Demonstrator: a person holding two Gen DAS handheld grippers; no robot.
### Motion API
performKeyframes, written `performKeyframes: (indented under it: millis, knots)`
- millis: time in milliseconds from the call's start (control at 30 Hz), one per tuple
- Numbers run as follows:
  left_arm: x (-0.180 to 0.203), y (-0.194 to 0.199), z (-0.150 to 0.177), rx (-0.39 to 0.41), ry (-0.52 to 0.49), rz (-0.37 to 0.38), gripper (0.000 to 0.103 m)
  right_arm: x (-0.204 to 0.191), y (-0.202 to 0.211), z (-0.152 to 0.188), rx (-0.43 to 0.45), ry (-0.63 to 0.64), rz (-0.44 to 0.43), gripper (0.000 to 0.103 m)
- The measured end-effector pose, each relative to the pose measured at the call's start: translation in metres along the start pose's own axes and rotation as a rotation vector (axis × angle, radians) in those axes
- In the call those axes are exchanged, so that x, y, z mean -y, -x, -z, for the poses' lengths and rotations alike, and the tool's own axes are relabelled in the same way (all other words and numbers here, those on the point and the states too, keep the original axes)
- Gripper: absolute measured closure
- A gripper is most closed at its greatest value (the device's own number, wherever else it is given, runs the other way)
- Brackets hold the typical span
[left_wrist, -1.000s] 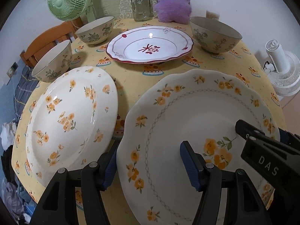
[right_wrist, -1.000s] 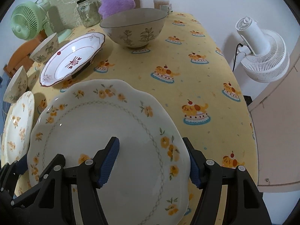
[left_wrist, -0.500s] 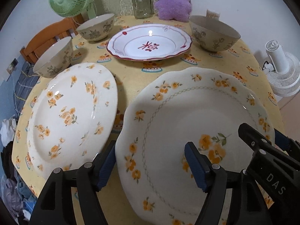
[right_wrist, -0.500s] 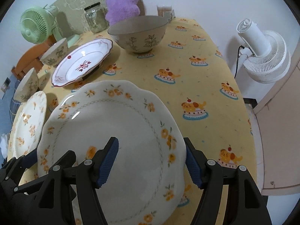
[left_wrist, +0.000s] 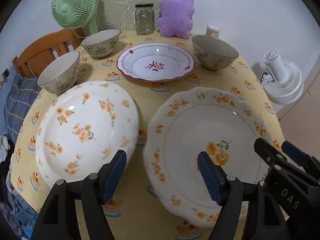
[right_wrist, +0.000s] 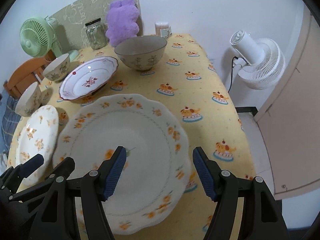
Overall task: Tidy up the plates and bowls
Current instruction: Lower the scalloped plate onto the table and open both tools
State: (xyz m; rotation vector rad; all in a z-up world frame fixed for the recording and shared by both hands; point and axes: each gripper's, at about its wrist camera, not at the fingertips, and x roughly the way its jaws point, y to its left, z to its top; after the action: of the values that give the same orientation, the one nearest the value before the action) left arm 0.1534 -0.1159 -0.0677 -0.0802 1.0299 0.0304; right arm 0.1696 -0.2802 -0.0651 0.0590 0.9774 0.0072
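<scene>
Two large white plates with orange flowers lie near the table's front edge: one on the left, a scalloped one on the right. A red-rimmed plate lies behind them. Three patterned bowls stand around it: two on the left, a larger one on the right. My left gripper is open above the gap between the two flowered plates. My right gripper is open above the scalloped plate's right half. Both are empty.
A green fan, glass jar, purple plush toy and toothpick holder stand along the back edge. A white fan stands off the table's right side. An orange chair is at the left.
Both grippers have pulled back and risen, so the plates look farther and more of the table and back wall shows. Both stay open and the dishes have not moved.
</scene>
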Motion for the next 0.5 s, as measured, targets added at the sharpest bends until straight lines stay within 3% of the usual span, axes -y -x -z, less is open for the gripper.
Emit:
performKeyframes:
  millis: [500]
  knots:
    - [-0.114,0.032,-0.011,0.068,-0.043,0.017,0.027,-0.115,0.035,0.010,0.058,-0.055,0.010,0.031]
